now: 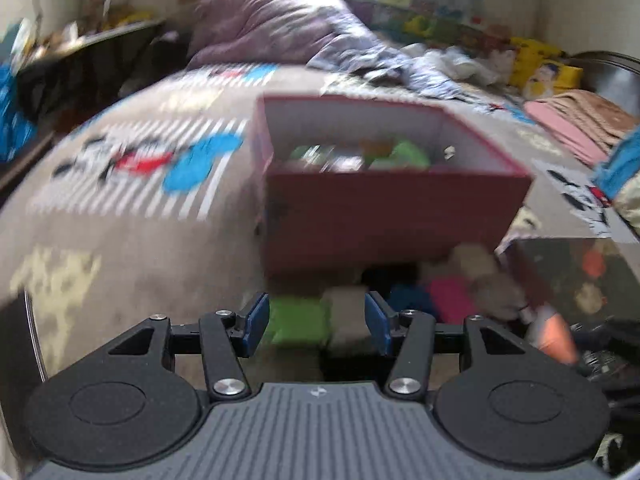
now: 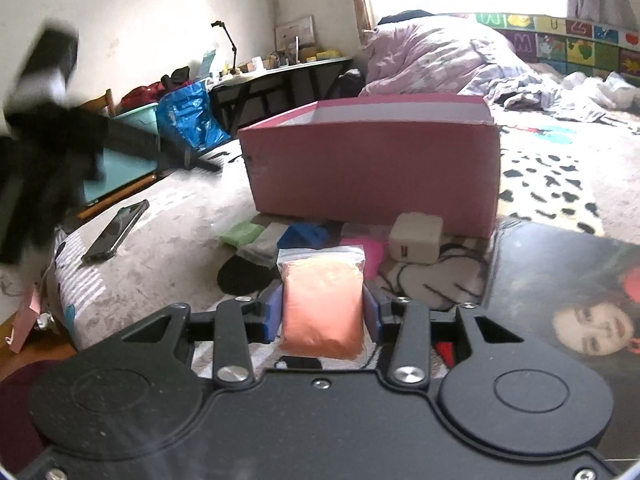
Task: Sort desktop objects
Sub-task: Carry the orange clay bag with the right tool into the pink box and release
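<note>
1. Though the left wrist view is smeared by blur, the biggest thing in play is plain: a pink box [image 1: 396, 216] standing open-topped on the patterned bedspread [image 1: 120, 240], with green and other coloured items already lying inside it. It reads as the sorting bin.

2. Beside the box, at the right of the right wrist view, lies a glossy dark board with a printed face [image 2: 568, 320], flat on the bed.

3. Between box and grippers sits the unsorted pile: a green packet [image 2: 240, 234], a blue packet [image 2: 306, 234], a pink one [image 2: 374, 254] and a white charger block [image 2: 416, 238] just in front of the box wall. A phone [image 2: 116, 232] lies well apart to the left.

4. The right gripper [image 2: 323, 312] is clamped on an orange packet [image 2: 323, 304], a small zip bag of soft powdery or doughy fill, held upright by its lower half. It looks light and squashy; the slick film could slide, so a hold across the full body beats pinching the thin sealed top.

5. The left gripper [image 1: 316, 322] has its jaws apart, hovering over the green packet with nothing between the pads [image 1: 256, 324]. The same mid-body grip would suit.
</note>
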A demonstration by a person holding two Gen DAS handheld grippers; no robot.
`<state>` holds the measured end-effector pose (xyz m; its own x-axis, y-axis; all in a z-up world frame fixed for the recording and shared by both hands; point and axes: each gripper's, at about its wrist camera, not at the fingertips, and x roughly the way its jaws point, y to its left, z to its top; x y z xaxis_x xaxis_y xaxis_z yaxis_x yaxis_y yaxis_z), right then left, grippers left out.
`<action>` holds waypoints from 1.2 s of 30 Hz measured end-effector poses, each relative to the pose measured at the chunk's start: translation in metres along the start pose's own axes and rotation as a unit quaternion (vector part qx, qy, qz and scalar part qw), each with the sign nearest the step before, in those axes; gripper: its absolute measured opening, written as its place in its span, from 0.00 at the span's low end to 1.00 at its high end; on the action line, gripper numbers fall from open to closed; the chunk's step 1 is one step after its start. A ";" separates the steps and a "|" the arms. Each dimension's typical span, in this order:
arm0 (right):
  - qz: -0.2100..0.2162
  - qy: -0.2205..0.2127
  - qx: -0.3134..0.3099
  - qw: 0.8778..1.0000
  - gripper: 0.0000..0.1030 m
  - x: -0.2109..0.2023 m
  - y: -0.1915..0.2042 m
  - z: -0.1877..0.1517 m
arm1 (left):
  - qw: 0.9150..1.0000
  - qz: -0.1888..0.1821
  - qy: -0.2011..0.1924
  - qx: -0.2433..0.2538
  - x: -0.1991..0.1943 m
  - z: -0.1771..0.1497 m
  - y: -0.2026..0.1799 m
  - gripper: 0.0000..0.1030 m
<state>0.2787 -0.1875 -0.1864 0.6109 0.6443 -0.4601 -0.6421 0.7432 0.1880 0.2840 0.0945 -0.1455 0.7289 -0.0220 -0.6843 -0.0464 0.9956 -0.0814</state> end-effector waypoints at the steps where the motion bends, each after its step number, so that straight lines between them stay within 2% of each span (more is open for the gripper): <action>1: -0.001 -0.003 0.001 1.000 0.39 -0.002 0.000 0.001 | 1.000 0.004 0.001 -0.009 0.003 -0.006 0.004 0.50; 5: -0.005 -0.009 0.002 1.000 0.39 -0.010 0.003 0.009 | 0.999 0.004 -0.012 -0.035 0.007 -0.025 0.006 0.50; 10: -0.009 -0.013 0.019 1.000 0.39 -0.014 -0.001 0.020 | 0.998 -0.006 -0.043 -0.040 0.009 -0.037 -0.015 0.50; 14: -0.011 -0.016 0.037 0.999 0.39 -0.017 -0.008 0.032 | 0.997 -0.016 -0.069 -0.005 0.011 -0.040 -0.044 0.50; 17: -0.009 -0.021 0.045 0.999 0.39 -0.016 -0.013 0.046 | 0.997 -0.009 -0.076 0.007 0.020 -0.040 -0.059 0.56; 20: -0.008 -0.025 0.042 0.999 0.39 -0.014 -0.015 0.062 | 0.996 0.000 -0.086 0.009 0.029 -0.041 -0.069 0.56; 24: -0.005 -0.026 0.024 0.999 0.39 -0.006 -0.015 0.084 | 0.996 0.007 -0.092 -0.010 0.038 -0.045 -0.073 0.56; 27: -0.003 -0.020 0.010 1.000 0.39 0.004 -0.015 0.099 | 0.995 0.017 -0.096 0.029 0.043 -0.048 -0.080 0.56; 36: -0.014 -0.012 -0.018 1.000 0.39 0.022 -0.015 0.128 | 0.993 -0.010 -0.106 0.057 0.045 -0.046 -0.083 0.56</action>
<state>0.3609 -0.1608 -0.0882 0.6399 0.6278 -0.4431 -0.6405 0.7544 0.1440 0.2887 0.0063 -0.2027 0.8571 -0.0341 -0.5140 0.0381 0.9993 -0.0028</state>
